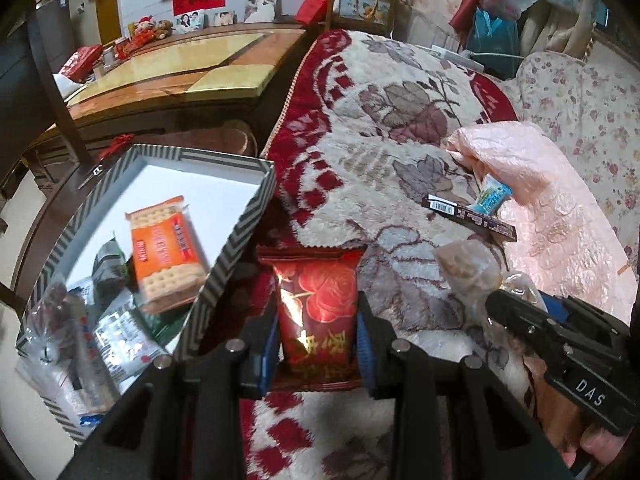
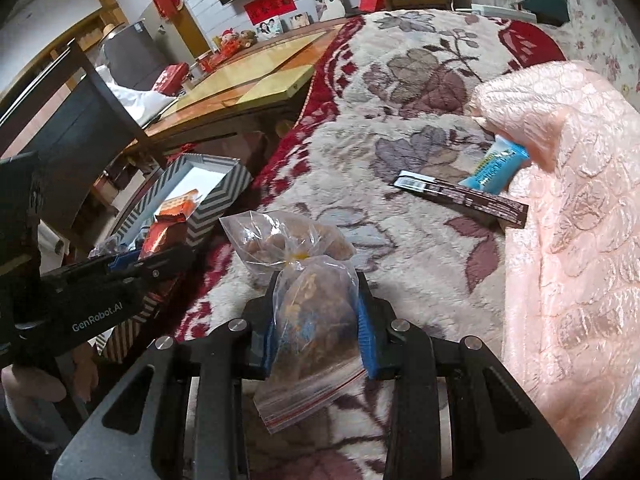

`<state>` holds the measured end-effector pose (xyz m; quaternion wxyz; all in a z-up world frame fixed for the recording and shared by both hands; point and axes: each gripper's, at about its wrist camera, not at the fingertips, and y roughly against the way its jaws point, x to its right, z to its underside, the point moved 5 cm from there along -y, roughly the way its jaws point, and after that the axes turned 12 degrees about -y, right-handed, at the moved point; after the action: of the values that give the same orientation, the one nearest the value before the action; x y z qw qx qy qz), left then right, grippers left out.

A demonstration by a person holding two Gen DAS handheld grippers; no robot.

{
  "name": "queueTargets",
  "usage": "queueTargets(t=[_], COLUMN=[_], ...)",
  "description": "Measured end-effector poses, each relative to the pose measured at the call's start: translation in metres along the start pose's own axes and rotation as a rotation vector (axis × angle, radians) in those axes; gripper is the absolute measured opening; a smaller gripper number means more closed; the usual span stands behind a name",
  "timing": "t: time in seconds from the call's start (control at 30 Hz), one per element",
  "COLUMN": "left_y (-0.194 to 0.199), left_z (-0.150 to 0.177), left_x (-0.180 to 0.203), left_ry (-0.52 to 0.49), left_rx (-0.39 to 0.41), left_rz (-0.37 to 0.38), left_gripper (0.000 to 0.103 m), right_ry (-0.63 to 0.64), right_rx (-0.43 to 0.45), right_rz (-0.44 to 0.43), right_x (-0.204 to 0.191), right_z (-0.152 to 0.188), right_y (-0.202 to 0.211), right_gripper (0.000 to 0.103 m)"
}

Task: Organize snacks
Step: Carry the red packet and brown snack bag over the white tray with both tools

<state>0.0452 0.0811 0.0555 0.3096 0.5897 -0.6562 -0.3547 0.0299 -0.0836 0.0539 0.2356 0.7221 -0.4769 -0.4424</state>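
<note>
Two snacks in hand at once, both lifted off the bed and headed for the box, I'd guess.

The left gripper (image 1: 316, 344) has its blue pads squeezed onto the sides of a red foil snack packet with a rose print (image 1: 316, 312), held upright just right of the striped grey-and-white cardboard box (image 1: 236, 236), probably so it drops in beside the orange cracker pack (image 1: 166, 256) already in there. The right gripper (image 2: 318, 332) is clamped on a clear zip bag of brown snacks (image 2: 314, 312), pinched mid-bag so the knotted top flops forward. Left to sort: a long dark brown wrapped bar (image 2: 464, 196) and a small blue packet (image 2: 494, 170) on the flowery fleece blanket (image 2: 400, 112), against the pink quilt (image 2: 580, 200).
</note>
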Motion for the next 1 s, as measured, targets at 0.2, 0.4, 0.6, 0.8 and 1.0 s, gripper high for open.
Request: queueTargets(t=[0.2, 0.4, 0.6, 0.8, 1.0], left_y=[0.008, 0.015, 0.018, 0.021, 0.023], left_z=[0.006, 0.011, 0.015, 0.018, 0.021], left_x=[-0.010, -0.022, -0.033, -0.046, -0.060], left_ry=[0.014, 0.031, 0.046, 0.069, 0.096], left_rx=[0.010, 0.021, 0.024, 0.026, 0.028], left_rz=[-0.017, -0.038, -0.049, -0.057, -0.068], left_gripper=[0.035, 0.035, 0.035, 0.035, 0.035], right_ry=[0.040, 0.075, 0.099, 0.123, 0.163], right_rx=[-0.015, -0.023, -0.035, -0.040, -0.038], right_rz=[-0.010, -0.012, -0.013, -0.021, -0.028], right_x=[-0.020, -0.036, -0.048, -0.063, -0.083], right_z=[0.005, 0.008, 0.009, 0.006, 0.003], right_y=[0.000, -0.002, -0.006, -0.008, -0.011], right_gripper=[0.031, 0.031, 0.031, 0.031, 0.031])
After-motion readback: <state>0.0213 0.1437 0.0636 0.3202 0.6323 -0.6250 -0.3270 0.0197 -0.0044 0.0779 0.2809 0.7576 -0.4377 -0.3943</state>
